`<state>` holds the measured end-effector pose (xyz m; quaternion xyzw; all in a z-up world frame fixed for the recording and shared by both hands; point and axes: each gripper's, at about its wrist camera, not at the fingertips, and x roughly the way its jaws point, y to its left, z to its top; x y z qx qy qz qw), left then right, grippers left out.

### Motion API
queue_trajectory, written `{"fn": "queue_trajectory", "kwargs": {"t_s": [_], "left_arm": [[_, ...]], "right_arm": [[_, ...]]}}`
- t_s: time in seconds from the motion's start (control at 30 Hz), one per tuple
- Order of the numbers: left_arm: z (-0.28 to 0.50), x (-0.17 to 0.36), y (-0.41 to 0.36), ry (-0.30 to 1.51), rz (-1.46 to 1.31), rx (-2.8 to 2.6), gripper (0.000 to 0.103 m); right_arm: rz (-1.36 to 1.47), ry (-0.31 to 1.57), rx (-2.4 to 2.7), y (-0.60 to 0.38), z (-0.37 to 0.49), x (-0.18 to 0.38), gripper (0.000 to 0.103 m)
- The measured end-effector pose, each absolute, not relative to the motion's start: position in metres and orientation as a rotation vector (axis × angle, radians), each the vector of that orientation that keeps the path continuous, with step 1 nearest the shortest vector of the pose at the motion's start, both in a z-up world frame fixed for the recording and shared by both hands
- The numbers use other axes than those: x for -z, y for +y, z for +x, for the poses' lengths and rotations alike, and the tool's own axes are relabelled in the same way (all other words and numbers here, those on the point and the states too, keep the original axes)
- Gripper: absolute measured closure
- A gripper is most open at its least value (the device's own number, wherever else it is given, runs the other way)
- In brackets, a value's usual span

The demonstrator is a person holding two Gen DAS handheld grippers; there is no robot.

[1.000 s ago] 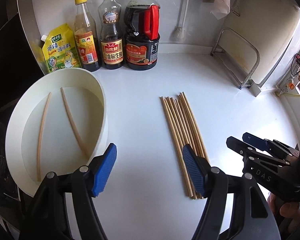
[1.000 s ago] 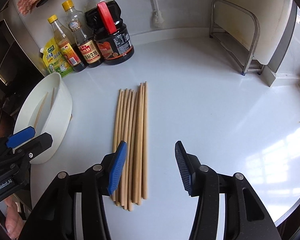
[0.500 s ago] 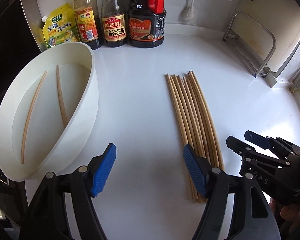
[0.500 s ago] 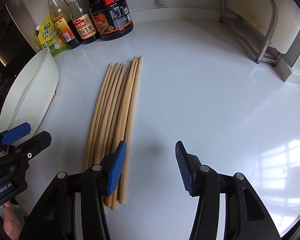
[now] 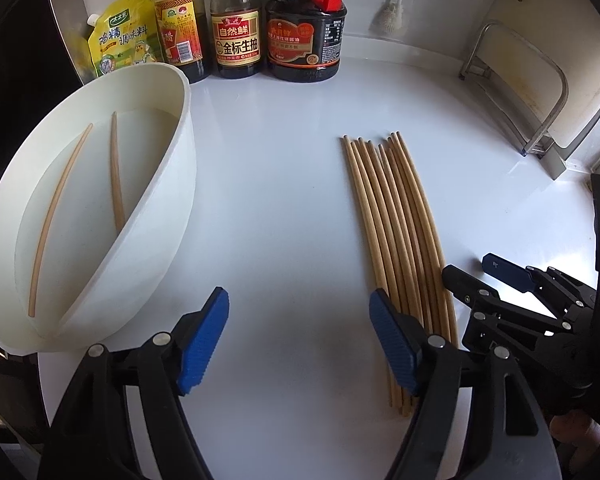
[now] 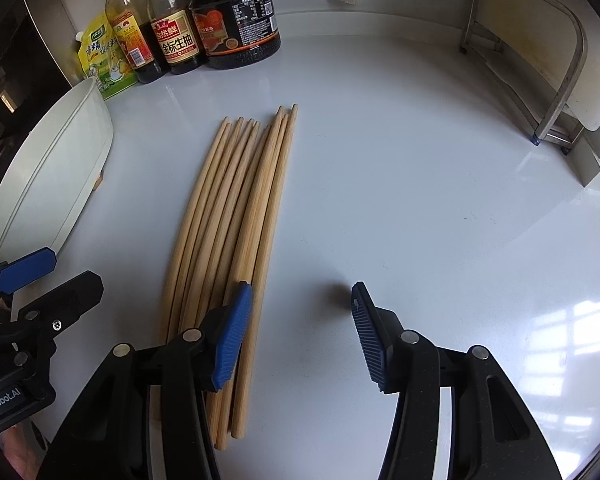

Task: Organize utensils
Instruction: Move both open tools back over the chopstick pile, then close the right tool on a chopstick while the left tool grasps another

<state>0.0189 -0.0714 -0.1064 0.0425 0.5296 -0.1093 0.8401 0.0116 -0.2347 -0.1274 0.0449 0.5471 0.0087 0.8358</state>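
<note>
The left tongs [image 5: 298, 338] are gaping wide and empty over the white table [image 5: 280, 184], the bundle of wooden chopsticks [image 5: 396, 240] lying at their 2 o'clock. The right tongs [image 6: 300, 328] are also spread wide, their left pad overlapping the bundle's near end. Two chopsticks [image 5: 116, 176] are lying in the white tub [image 5: 172, 184] at 10 o'clock.

"金标生抽" on the soy sauce bottle [image 5: 237, 36]; "genrobot.ai" on the left gripper [image 6: 4, 356].
</note>
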Motion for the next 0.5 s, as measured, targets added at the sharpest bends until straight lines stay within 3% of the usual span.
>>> {"fn": "queue_trajectory", "kwargs": {"t_s": [0.5], "left_arm": [[0.028,0.130,-0.094,1.152,0.089,0.254,0.031]], "right_arm": [[0.088,1.146,0.004,-0.263,0.002,0.125,0.054]]}}
